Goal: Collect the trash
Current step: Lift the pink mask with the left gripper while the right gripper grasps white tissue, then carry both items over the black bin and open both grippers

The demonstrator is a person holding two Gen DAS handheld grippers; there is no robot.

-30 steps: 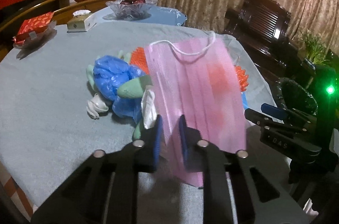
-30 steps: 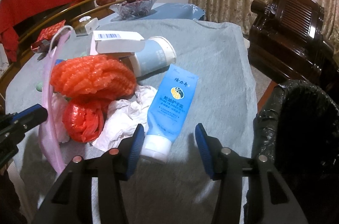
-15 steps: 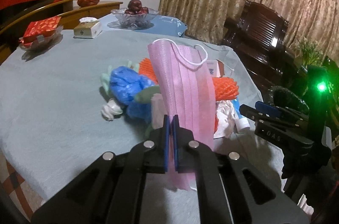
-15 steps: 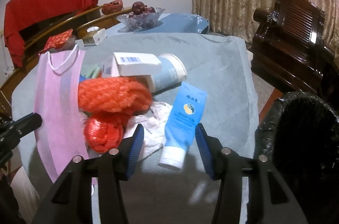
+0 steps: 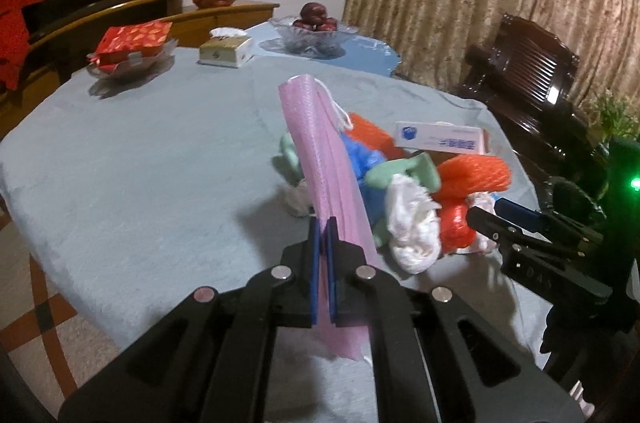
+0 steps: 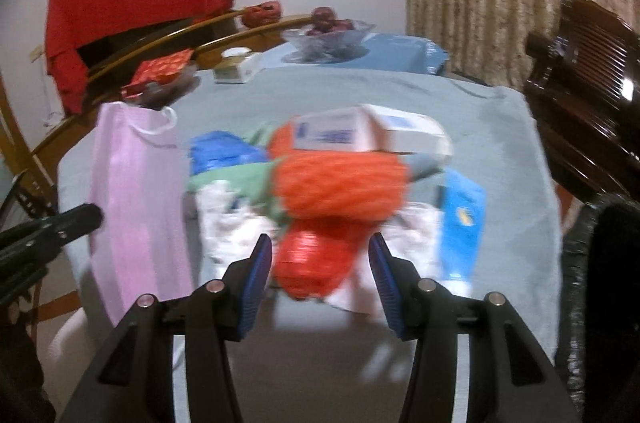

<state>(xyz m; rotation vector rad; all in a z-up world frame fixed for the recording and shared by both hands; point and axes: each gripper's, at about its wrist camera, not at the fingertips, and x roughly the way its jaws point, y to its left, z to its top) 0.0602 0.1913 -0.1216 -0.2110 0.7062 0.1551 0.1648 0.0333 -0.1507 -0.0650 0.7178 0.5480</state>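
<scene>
My left gripper (image 5: 325,235) is shut on a pink face mask (image 5: 320,159), which stands up edge-on from the pads, lifted off the table; the same mask (image 6: 136,199) hangs at the left of the right wrist view. A trash pile lies on the grey-blue tablecloth (image 5: 140,163): orange foam netting (image 6: 340,179), a red net ball (image 6: 316,263), blue plastic (image 6: 224,153), white tissue (image 5: 412,223), a white carton (image 6: 360,133) and a blue tube (image 6: 460,219). My right gripper (image 6: 320,263) is open, its fingers either side of the red net ball, not touching it.
A black-lined trash bin (image 6: 604,283) stands at the right off the table edge. At the table's far side sit a glass fruit bowl (image 5: 314,33), a tissue box (image 5: 226,51) and a dish with a red packet (image 5: 134,51). A dark wooden chair (image 5: 528,83) is at right.
The left jaws closed on the pink mask and lifted it, turning it edge-on. Both grippers drew back from the pile, and the right one swung left from the blue tube toward the red net ball.
</scene>
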